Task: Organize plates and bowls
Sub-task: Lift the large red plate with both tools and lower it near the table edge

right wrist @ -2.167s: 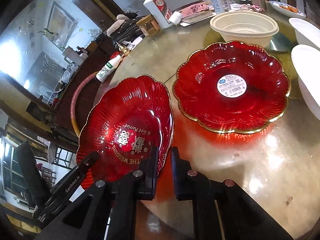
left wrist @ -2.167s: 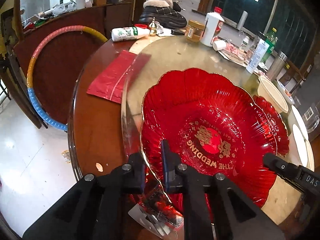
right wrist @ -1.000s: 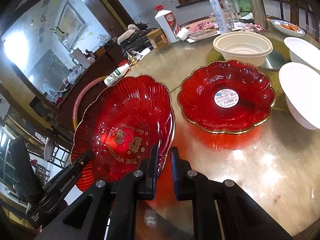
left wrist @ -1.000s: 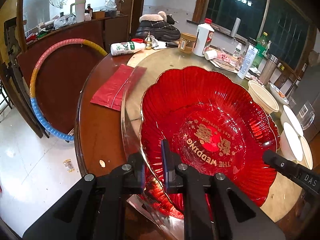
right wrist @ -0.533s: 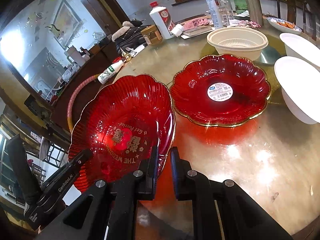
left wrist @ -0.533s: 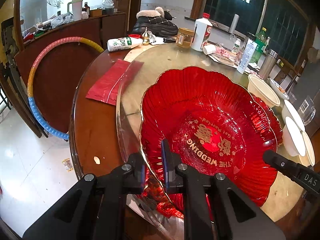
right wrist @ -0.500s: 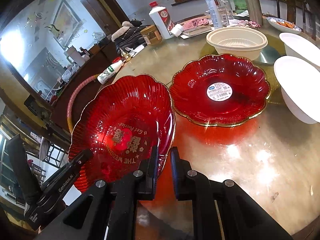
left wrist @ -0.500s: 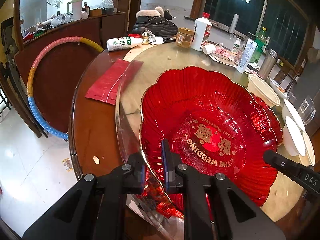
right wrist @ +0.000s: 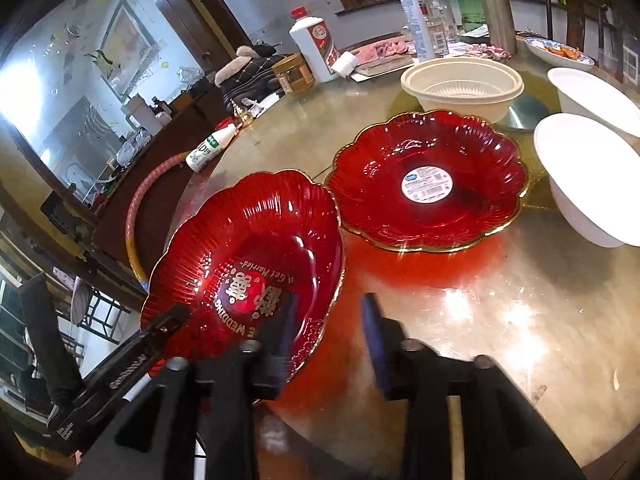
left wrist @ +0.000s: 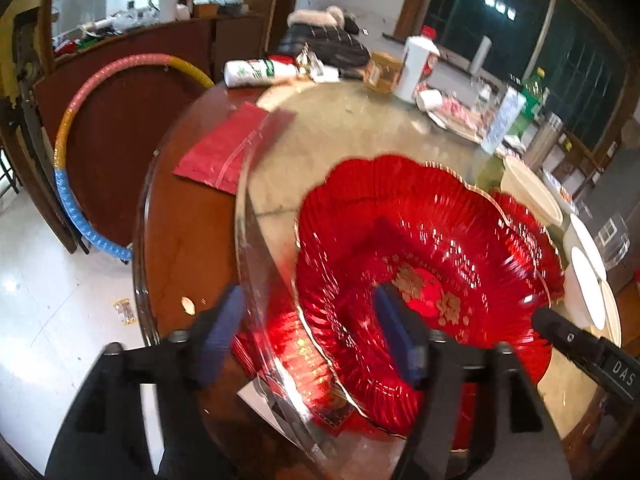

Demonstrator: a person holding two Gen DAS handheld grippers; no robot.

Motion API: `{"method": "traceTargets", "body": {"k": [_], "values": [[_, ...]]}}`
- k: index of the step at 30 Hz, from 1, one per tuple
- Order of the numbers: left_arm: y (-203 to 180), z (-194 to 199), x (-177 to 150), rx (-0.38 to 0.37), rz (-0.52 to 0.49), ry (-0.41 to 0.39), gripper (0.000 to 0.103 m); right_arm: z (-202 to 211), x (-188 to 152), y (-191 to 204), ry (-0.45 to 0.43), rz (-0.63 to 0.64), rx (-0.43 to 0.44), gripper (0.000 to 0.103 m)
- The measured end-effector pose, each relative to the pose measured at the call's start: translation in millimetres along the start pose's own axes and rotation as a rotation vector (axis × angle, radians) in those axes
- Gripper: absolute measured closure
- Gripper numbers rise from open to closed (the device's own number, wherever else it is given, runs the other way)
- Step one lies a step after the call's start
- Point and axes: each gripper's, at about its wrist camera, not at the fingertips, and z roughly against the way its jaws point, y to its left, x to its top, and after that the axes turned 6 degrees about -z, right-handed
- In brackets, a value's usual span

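Red fills the left wrist view: the wedding plate [left wrist: 420,264], ribbed, gold-rimmed and gold-lettered at its centre, lies on the glass turntable [left wrist: 360,128] of the round wooden bench [left wrist: 180,216], its near edge at the turntable's rim. The left tongs [left wrist: 308,328] are opening; one blue-padded finger stands over the plate's inside, the other outside its rim, neither pressing on it. A red packet [left wrist: 236,152] lies flat to the left, partly under the glass edge. Far across stand a white liquor bottle [left wrist: 416,64], a jar [left wrist: 382,72] and a toppled white-and-green bottle [left wrist: 256,74]. A striped hoop [left wrist: 72,184] leans beyond the bench edge. White bowls [left wrist: 584,256] crowd the right side, and the other gripper's tip pokes in just beside the plate.

From the right wrist, the wedding plate [right wrist: 248,264] sits at the lower left, its far rim just beside a second red plate [right wrist: 428,180] bearing a round white sticker. The right tongs [right wrist: 328,328] are opening too, the plate's near rim between the fingers, pads clear of it. A cream plastic bowl [right wrist: 462,84] stands behind the second plate; two white bowls [right wrist: 588,176] sit at the right. Bare glass lies open in front of the right finger.
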Motion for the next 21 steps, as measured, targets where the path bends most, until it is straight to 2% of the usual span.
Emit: {"method": "traceTargets", "body": {"k": [3,9,14,21], "values": [[2,5,1,-0.003,0.013,-0.017,0.029,3,0,-4,-0.004,-0.015,0.005,0.063],[3,7,0,0.018,0.0,-0.014,0.029,12,-3,-13,-0.022,-0.039,0.014,0.053],[3,18,0,0.081,-0.022,-0.073,0.029,16,-3,-24,-0.024,-0.086,0.042,0.053],[7,33,9,0.104,-0.031,-0.113,0.029,23,1,-42,-0.03,-0.17,0.063,0.053]]}}
